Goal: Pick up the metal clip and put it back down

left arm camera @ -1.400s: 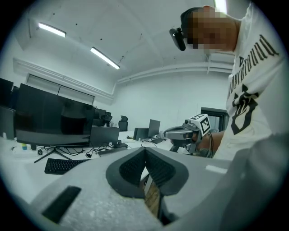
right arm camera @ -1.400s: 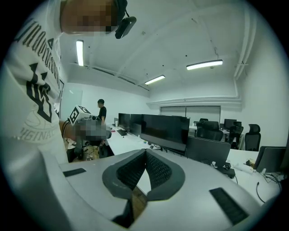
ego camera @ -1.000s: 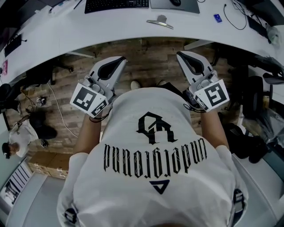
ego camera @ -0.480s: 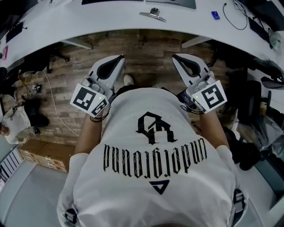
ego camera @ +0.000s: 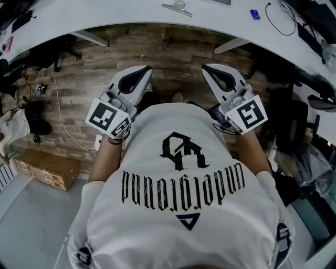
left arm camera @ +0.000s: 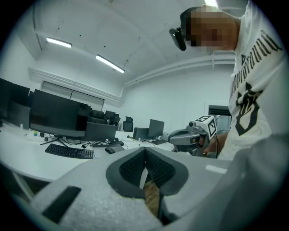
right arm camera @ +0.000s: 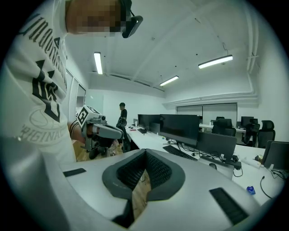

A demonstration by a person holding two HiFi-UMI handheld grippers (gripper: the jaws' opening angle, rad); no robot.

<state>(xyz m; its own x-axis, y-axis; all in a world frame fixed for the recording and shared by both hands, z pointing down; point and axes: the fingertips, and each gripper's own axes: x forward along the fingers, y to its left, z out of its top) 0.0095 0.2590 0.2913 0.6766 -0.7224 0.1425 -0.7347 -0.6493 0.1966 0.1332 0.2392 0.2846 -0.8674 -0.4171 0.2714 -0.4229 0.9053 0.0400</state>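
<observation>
While jaws are pressed together, empty, on left gripper [ego camera: 143, 73] and right gripper [ego camera: 210, 71], metal clip [ego camera: 177, 7] is noted well ahead on desk [ego camera: 105, 16], lying crosswise, about equally far from both.

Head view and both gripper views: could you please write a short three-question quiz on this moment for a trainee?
1. True or false: the left claw is shut on the metal clip.
2. Where does the metal clip lie? A, on the white desk; B, on the wooden floor; C, on a cardboard box.
3. Fill in the blank: the right claw is shut, and between its pads there is ____.

Key: 1, false: that claw is shut and empty, held well short of the desk. 2, A. 3, nothing.
</observation>
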